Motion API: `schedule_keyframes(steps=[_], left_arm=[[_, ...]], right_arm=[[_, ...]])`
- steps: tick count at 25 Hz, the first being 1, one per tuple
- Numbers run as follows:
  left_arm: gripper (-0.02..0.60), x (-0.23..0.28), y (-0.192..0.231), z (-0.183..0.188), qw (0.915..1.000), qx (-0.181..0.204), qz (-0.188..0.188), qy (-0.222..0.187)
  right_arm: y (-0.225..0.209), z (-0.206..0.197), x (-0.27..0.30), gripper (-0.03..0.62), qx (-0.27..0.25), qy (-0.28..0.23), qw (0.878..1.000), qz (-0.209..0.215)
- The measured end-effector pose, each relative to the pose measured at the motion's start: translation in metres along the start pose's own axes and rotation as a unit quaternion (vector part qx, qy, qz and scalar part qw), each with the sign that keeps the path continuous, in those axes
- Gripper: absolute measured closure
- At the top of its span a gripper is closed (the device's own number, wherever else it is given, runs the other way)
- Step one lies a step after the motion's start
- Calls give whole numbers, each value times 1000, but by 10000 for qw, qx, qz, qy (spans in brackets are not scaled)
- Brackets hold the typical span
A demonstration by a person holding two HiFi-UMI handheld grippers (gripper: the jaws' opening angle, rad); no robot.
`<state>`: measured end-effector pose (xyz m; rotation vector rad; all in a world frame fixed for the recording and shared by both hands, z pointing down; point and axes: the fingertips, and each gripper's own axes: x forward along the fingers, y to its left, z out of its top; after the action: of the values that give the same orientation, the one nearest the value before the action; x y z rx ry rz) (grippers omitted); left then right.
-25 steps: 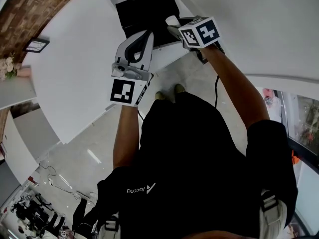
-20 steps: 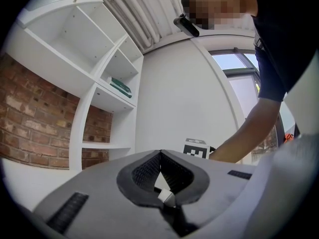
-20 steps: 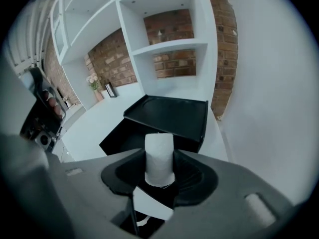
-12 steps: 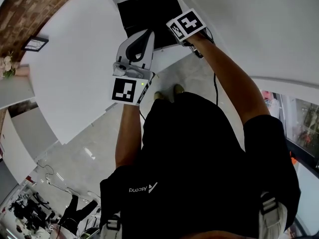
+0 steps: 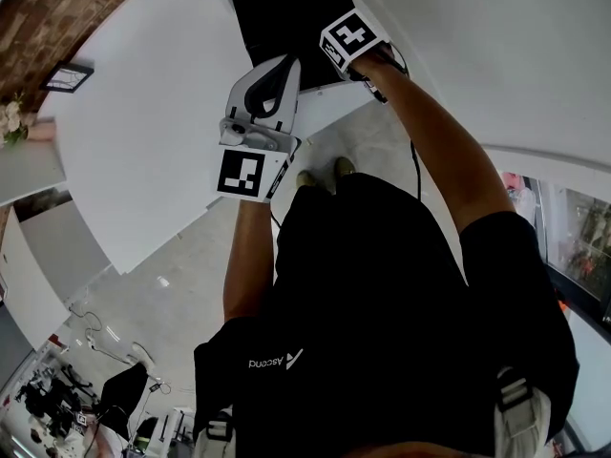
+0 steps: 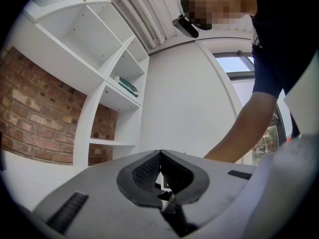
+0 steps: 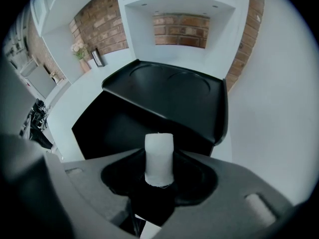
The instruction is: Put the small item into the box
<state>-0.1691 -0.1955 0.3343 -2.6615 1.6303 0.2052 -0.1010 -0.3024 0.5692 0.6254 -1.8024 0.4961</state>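
The small item is a short white cylinder [image 7: 159, 158], and my right gripper [image 7: 159, 172] is shut on it, so it stands upright between the dark pads. Just ahead of it lies the black box [image 7: 124, 126], open, with its lid [image 7: 174, 88] raised behind. In the head view the right gripper's marker cube [image 5: 354, 39] hovers over the near right part of the black box [image 5: 282, 17] and hides the jaws and the item. My left gripper [image 5: 284, 67] is held at the box's near edge, pointing away from me. Its jaws are shut with nothing between them [image 6: 160, 154].
The box sits on a white counter [image 5: 143, 122] that curves off to the left. A brick wall [image 5: 57, 12], a small picture frame [image 5: 67, 76] and flowers [image 5: 11, 122] line the far left. White shelves [image 6: 117, 91] rise above. The person's feet [image 5: 320, 175] stand on the floor below the counter edge.
My right gripper has moved away from me and a little left, from the box's near right corner to above the box. The left gripper has barely shifted.
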Motion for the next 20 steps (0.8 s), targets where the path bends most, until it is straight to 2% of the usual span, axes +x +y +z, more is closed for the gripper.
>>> schedule_keyframes(steps=[8,16,20], left_arm=[[583,-4,7,-4,10000,-58,32,31],[583,-5,9,-7,9999,-58,62,101],[583,-6,7,-7,9999,-72,58,108]], right_arm=[[-3,3,9,422,-259,202,9989,-330],[-1,0,13,419,-558,303,9969,-462],[3,0,11,381,-638,261,9969,-381]])
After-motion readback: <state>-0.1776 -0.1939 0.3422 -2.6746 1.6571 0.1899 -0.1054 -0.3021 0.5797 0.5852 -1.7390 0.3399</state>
